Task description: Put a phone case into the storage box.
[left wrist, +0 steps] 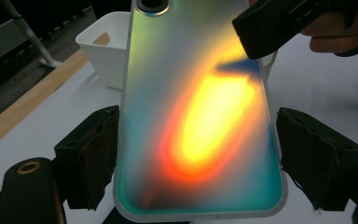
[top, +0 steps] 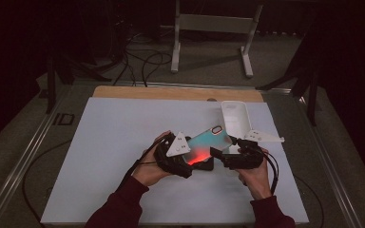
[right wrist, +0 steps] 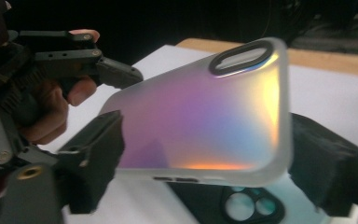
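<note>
The shiny case [top: 208, 142] is held up above the desk [top: 114, 142], between both hands. The left gripper [top: 190, 156] has its jaws squeezing the case's sides. The right gripper [top: 218, 154] has its jaws around the case's other end; I cannot tell if they press. A phone [right wrist: 242, 205] lies underneath. A white bin [top: 234, 118] stands behind.

High view: above near edge, facing forward-down over bench [top: 123, 142]. Gripper views: close-up along jaws; all share phone case [top: 208, 141].
</note>
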Available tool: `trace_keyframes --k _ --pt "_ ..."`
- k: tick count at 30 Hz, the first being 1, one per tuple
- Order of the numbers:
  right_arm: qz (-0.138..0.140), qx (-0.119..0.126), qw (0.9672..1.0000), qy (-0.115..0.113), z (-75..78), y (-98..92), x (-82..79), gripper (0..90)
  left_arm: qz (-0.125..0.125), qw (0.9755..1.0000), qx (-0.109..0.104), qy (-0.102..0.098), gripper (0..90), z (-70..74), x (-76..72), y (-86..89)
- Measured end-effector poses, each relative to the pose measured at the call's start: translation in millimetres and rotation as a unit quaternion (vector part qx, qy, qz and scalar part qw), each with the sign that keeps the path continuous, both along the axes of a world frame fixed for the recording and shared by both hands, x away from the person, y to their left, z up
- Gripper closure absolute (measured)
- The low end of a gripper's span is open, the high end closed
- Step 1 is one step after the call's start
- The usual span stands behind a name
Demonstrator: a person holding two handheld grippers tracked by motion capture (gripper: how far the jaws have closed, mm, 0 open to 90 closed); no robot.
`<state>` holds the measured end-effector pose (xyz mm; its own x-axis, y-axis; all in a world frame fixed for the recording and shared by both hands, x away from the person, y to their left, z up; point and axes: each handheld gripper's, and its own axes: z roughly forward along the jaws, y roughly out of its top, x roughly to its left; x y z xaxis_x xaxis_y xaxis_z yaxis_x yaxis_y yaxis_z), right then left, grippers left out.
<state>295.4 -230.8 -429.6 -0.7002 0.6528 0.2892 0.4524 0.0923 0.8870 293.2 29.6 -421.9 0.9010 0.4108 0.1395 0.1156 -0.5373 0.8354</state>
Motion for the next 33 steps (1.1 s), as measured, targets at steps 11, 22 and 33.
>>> trace_keyframes --k 11,22,33 --pt "-0.006 0.044 0.9973 0.059 -0.3 -1.5 3.9 50.1 0.004 0.9999 0.006 0.007 16.8 -6.8 0.5 -3.7" --pt "0.020 0.060 0.9953 0.073 -0.9 5.3 3.6 70.3 0.013 0.9997 0.019 0.012 16.8 -13.0 1.6 -7.9" --pt "0.017 0.053 0.9962 0.067 -0.4 13.4 0.3 82.1 0.029 0.9991 0.027 0.017 18.5 -20.6 4.0 -11.6"
